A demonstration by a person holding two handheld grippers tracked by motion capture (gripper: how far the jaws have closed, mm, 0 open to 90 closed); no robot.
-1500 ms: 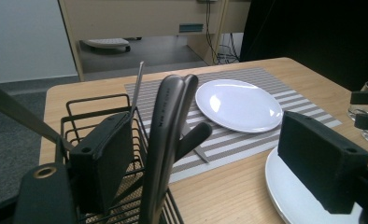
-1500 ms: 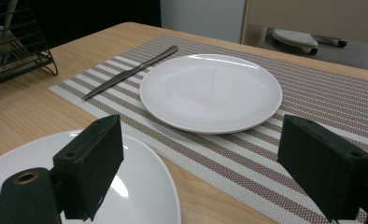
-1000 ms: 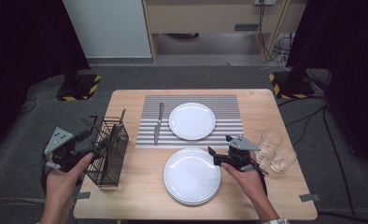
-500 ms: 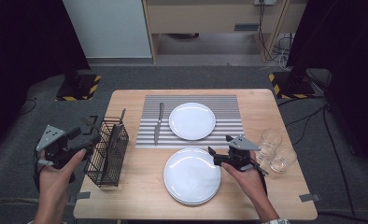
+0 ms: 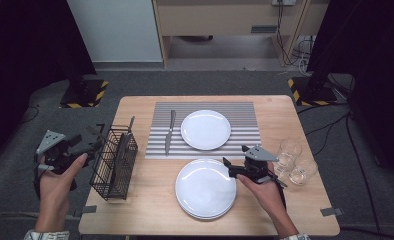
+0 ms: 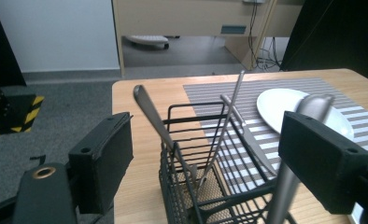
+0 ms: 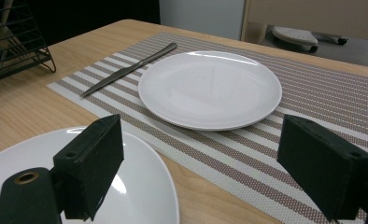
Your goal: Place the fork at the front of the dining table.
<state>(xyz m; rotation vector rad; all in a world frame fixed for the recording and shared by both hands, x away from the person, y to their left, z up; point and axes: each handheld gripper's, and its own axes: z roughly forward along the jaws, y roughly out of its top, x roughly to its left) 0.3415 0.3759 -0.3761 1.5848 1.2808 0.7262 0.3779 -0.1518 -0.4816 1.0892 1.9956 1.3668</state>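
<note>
Two white plates sit on the table [image 5: 135,215]: one plate [image 5: 205,129] on the striped placemat [image 5: 245,127], a second plate [image 5: 205,188] just before it. One knife [image 5: 169,132] lies on the mat's left. Two glasses [image 5: 296,162] stand at the right. One wire basket [image 5: 114,161] holds three utensils [image 6: 159,126]. Both the left gripper [image 5: 87,145], beside the basket, and the right gripper [image 5: 228,166], at the near plate's rim, gape empty.

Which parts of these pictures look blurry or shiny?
Left gripper view: the handle nearest the camera is blurred, the rack sharper. Right gripper view: soft glare on the near plate. High view: evenly lit table, dark surroundings.
</note>
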